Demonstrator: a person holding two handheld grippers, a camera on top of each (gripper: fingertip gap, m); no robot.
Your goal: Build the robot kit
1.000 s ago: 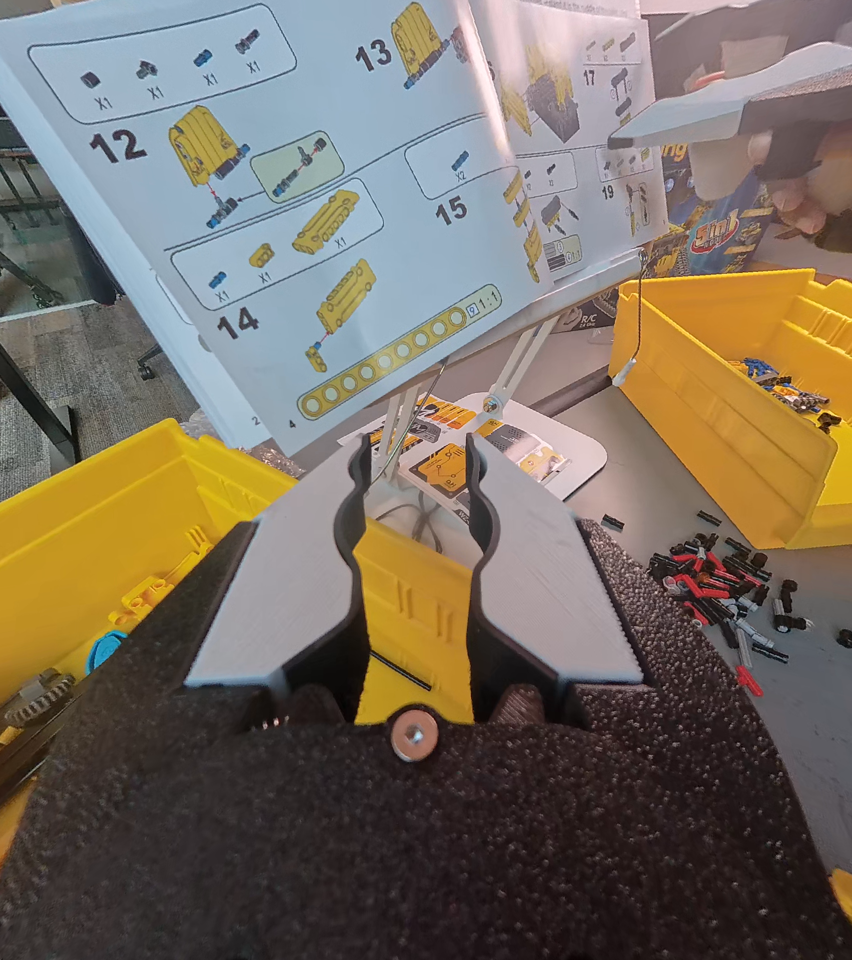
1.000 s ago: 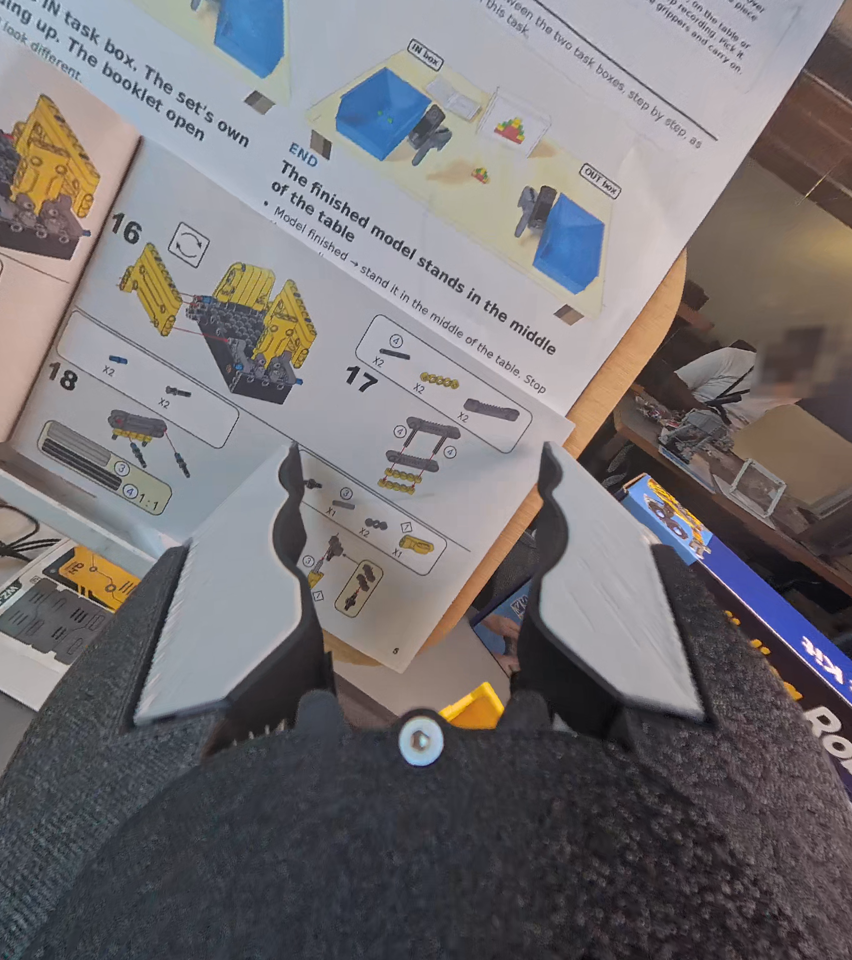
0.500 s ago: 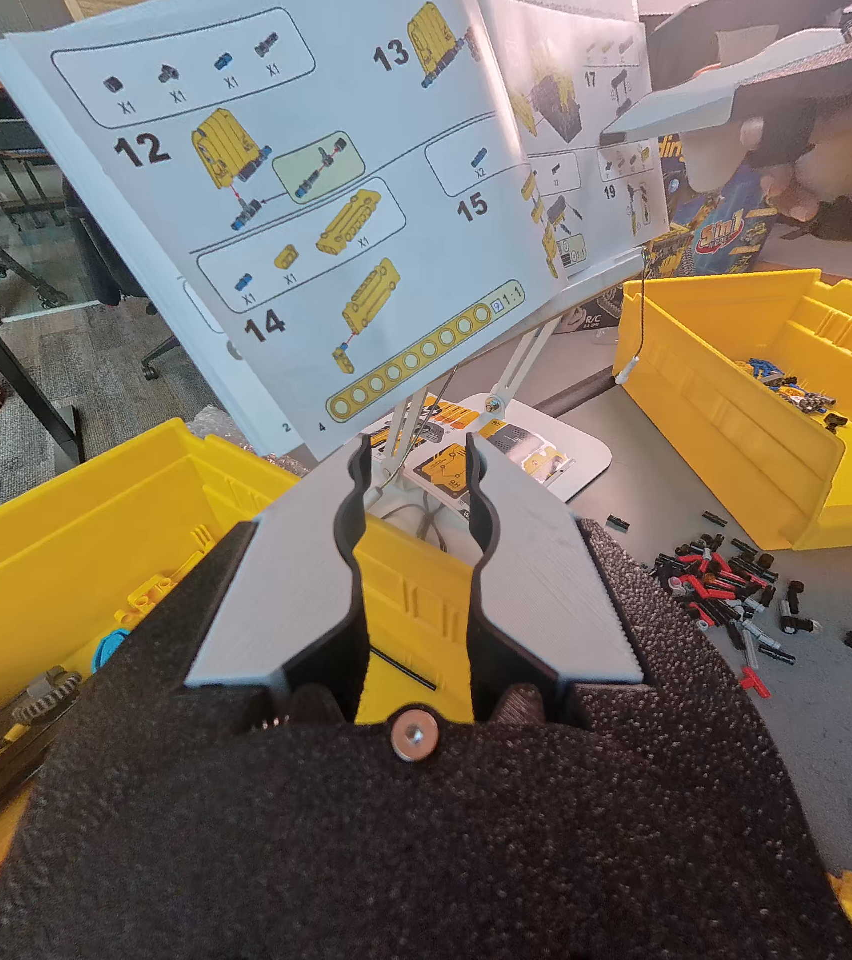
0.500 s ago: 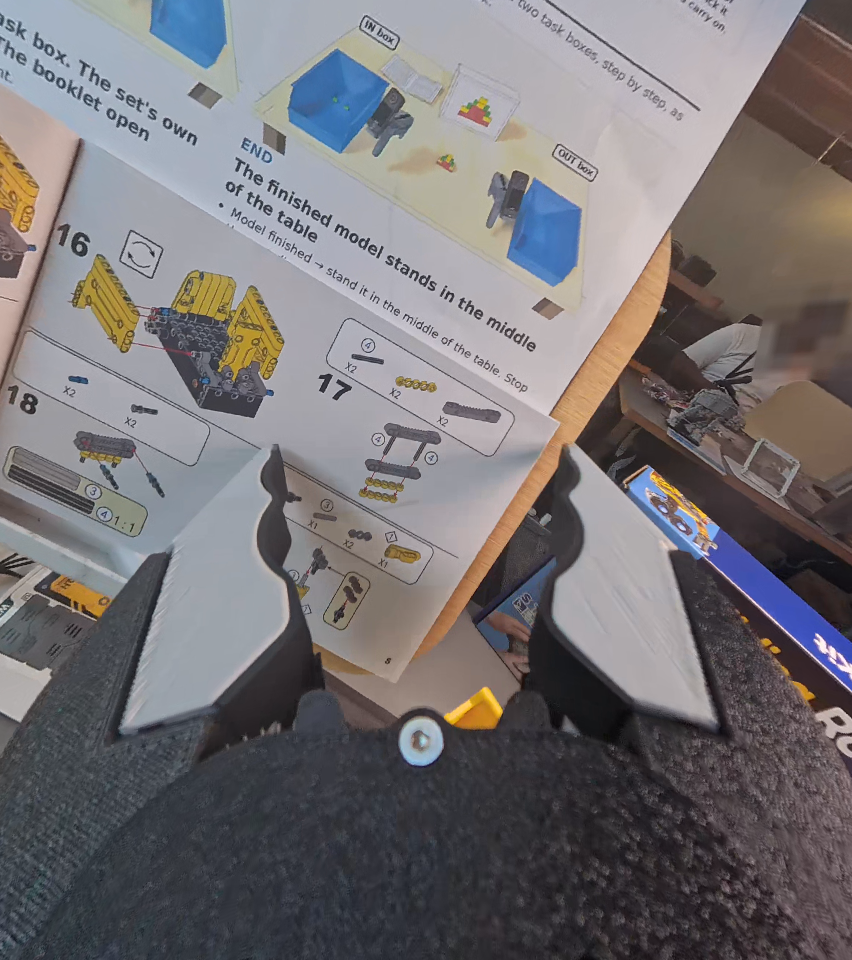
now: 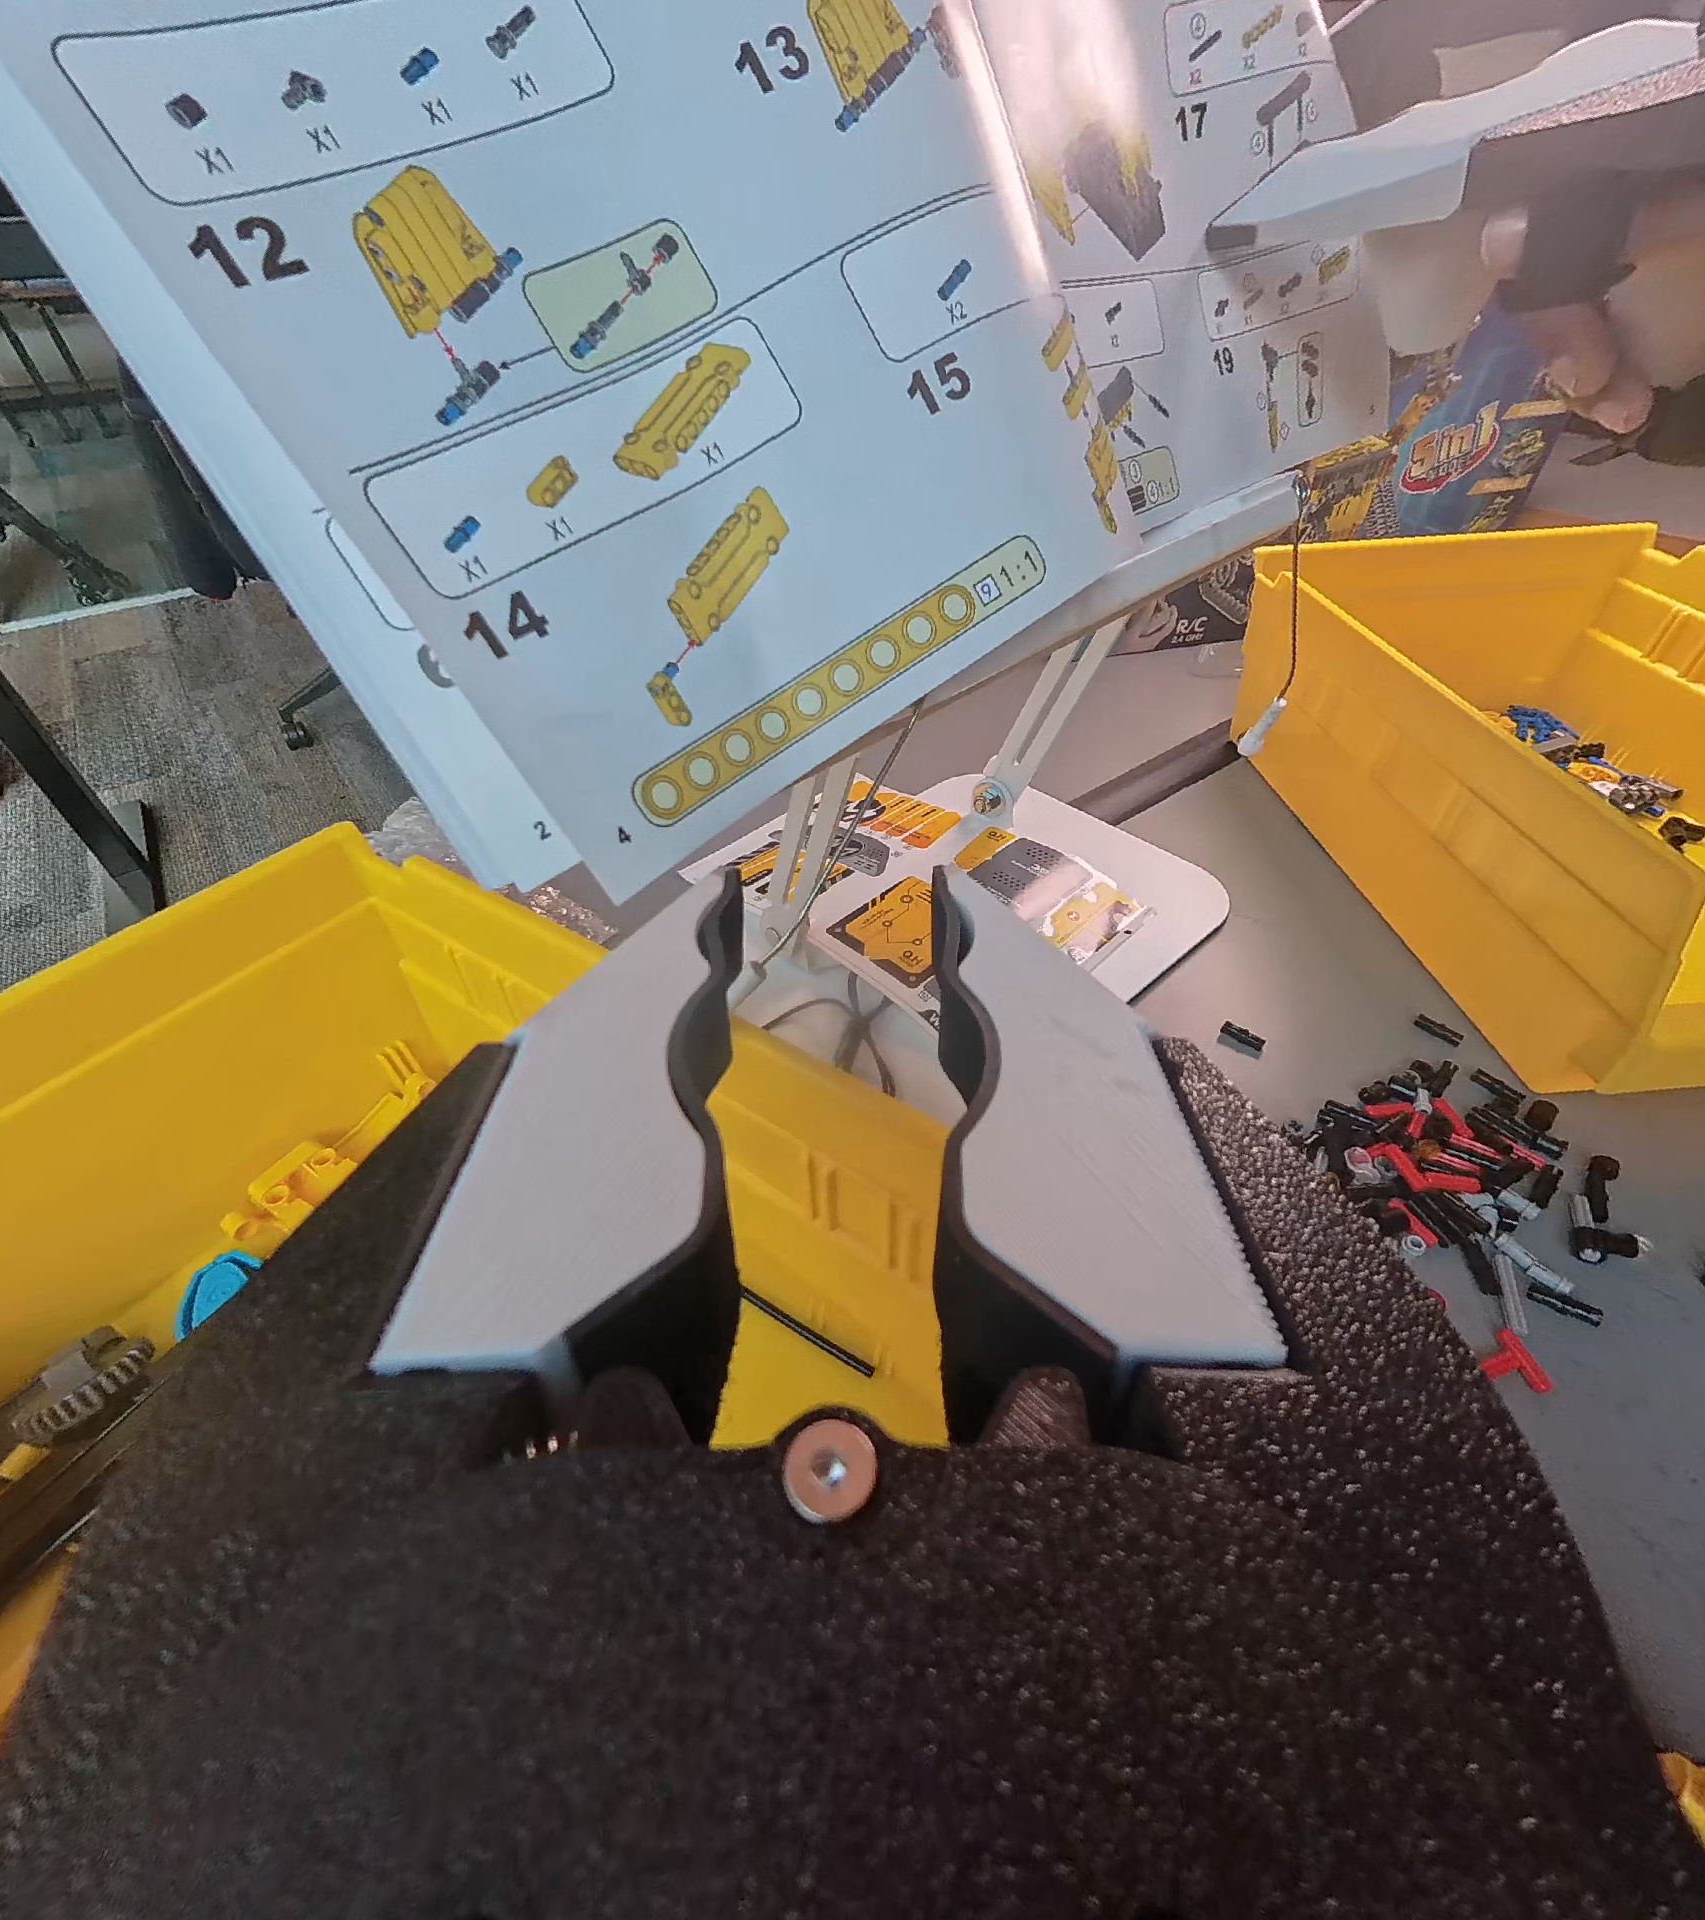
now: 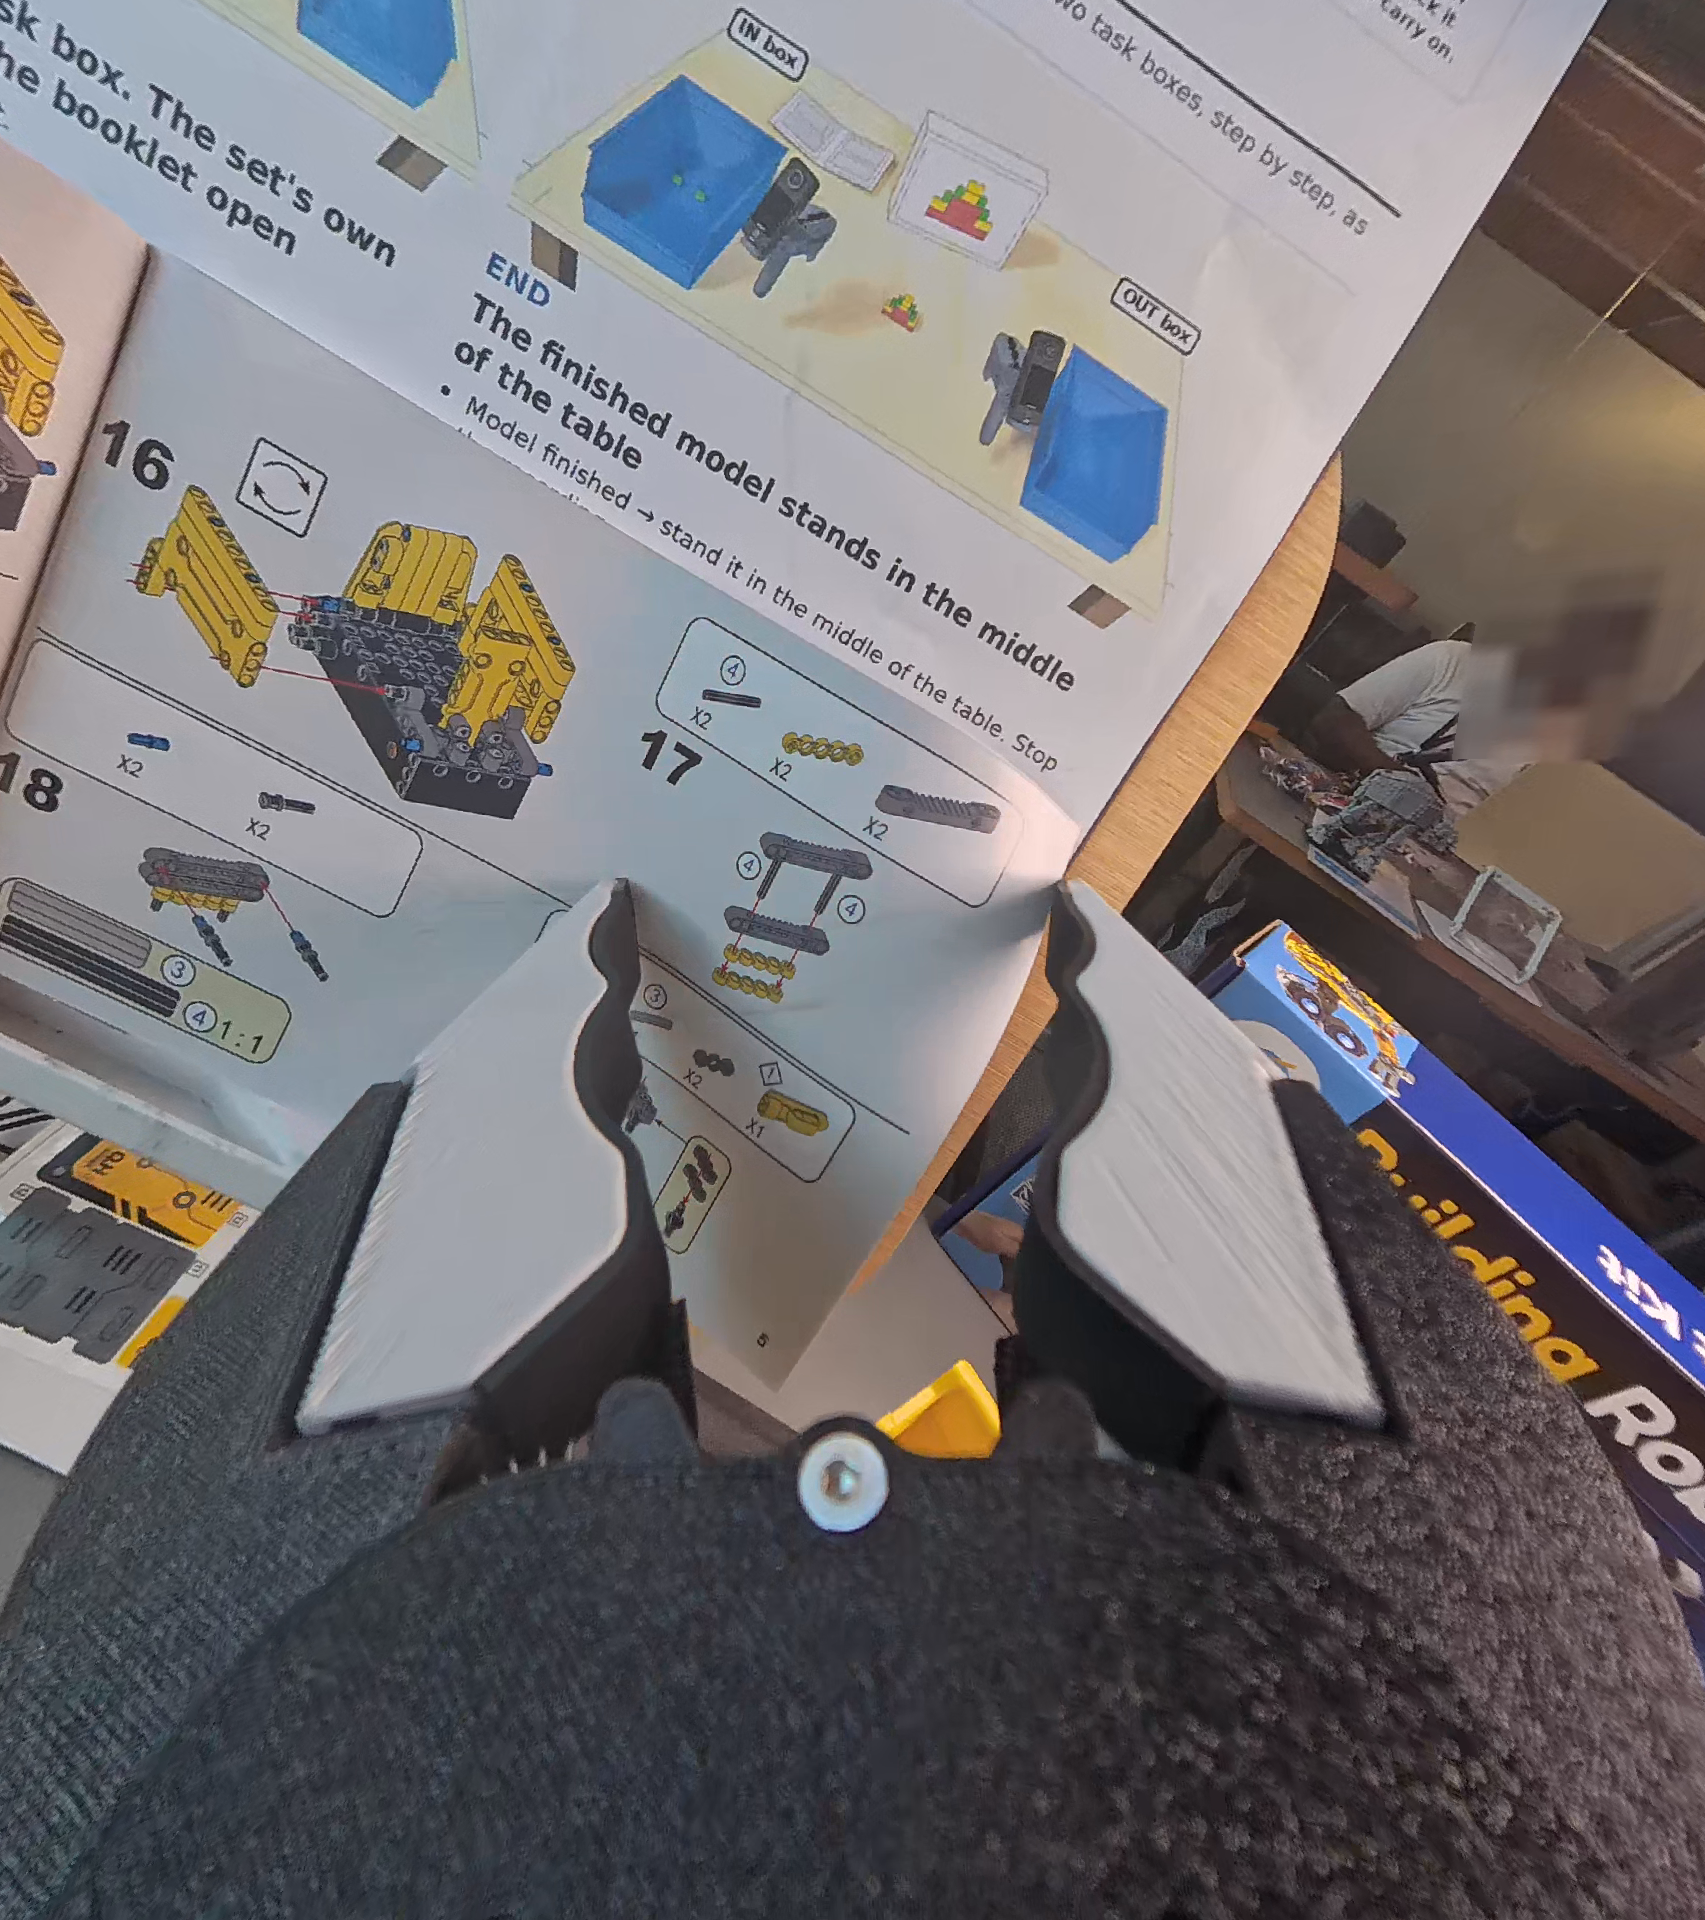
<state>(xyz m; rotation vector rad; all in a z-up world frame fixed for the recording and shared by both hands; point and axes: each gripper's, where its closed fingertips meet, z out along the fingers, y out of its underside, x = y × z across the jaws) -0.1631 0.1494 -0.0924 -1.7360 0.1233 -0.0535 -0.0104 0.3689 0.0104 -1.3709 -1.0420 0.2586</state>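
At lower centre of the left wrist view, left gripper (image 5: 827,914) hovering empty, jaws apart, over a yellow bin (image 5: 152,1060), below the propped instruction booklet (image 5: 619,416). At centre of the right wrist view, right gripper (image 6: 843,894) gaping wide before the booklet's right page, perhaps touching it; blue box (image 6: 1554,1247) at lower right.

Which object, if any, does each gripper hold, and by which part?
Neither holds anything. The left gripper is open and empty above the yellow plastic bin; the right gripper is open before the printed instruction booklet page, apparently not gripping it.
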